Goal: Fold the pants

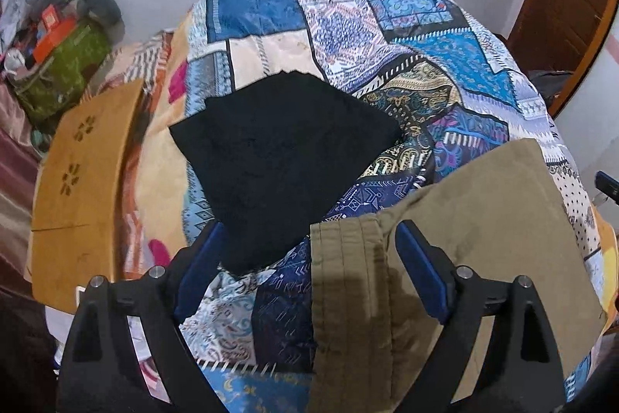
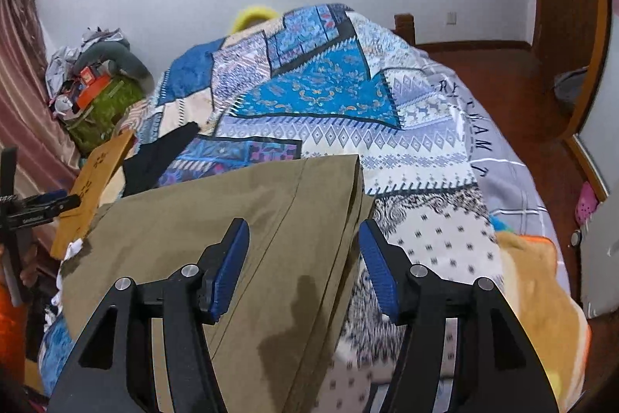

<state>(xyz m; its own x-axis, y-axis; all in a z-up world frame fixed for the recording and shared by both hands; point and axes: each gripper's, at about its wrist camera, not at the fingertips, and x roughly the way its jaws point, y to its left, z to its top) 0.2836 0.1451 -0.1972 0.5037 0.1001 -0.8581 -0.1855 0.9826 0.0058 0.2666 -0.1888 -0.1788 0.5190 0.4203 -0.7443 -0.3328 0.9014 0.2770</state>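
Observation:
Olive-khaki pants [image 1: 479, 219] lie folded flat on the patterned bedspread [image 1: 387, 45], with a darker damp patch near the hem. My left gripper [image 1: 309, 231] is open above their left stitched edge, fingers apart and empty. In the right wrist view the pants [image 2: 232, 211] fill the lower middle. My right gripper [image 2: 303, 227] is open over their right folded edge, holding nothing. A black folded garment [image 1: 282, 157] lies on the bed beyond the left gripper, also in the right wrist view [image 2: 154, 157].
A tan cardboard board [image 1: 81, 188] rests at the bed's left side. A cluttered green bag [image 1: 65, 72] sits by the wall. A yellow item [image 2: 251, 14] is at the far end. Wooden floor [image 2: 503, 84] and a pink shoe [image 2: 586, 206] lie right.

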